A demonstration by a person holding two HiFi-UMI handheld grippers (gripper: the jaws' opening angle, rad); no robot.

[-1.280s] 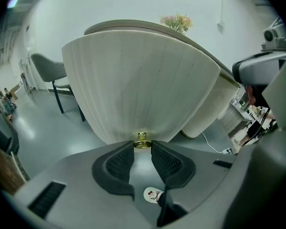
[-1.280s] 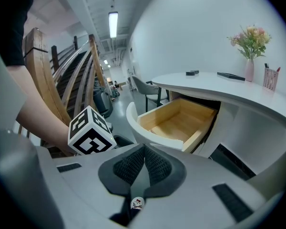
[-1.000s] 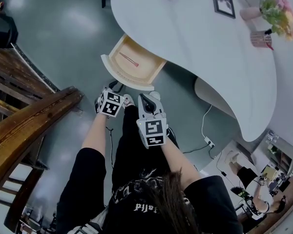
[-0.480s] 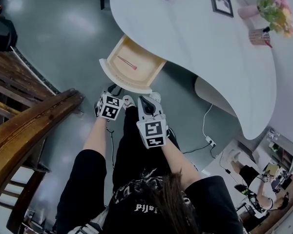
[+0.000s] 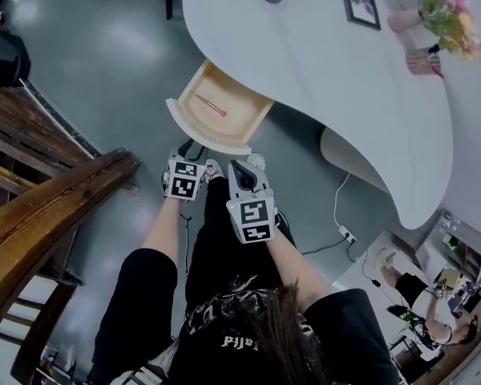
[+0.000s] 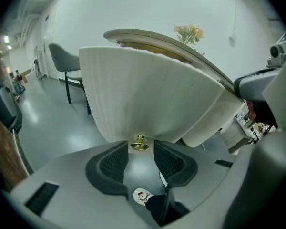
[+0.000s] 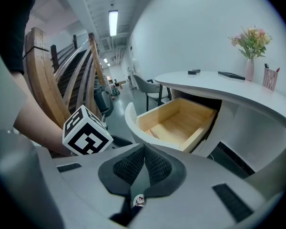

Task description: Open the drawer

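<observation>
the one white curved table (image 5: 329, 70) fills the upper right of the head view. from under its near edge the single drawer (image 5: 202, 135) stands pulled out. its sliding axis runs from the table down and left toward the person, and its ribbed, curved white front faces the two grippers, with the pale wood inside open to view. the left gripper (image 6: 141, 149) points at that front. its fingers (image 6: 115, 160) are opening, spread with a clear gap, and the one brass knob (image 6: 139, 143) sits just between their tips, not pinched. the right gripper (image 7: 144, 151) hangs beside it, short of the drawer, its fingers (image 7: 131, 166) pressed together at the tips on nothing. one thin red stick (image 5: 212, 104) lies on the drawer floor.
</observation>
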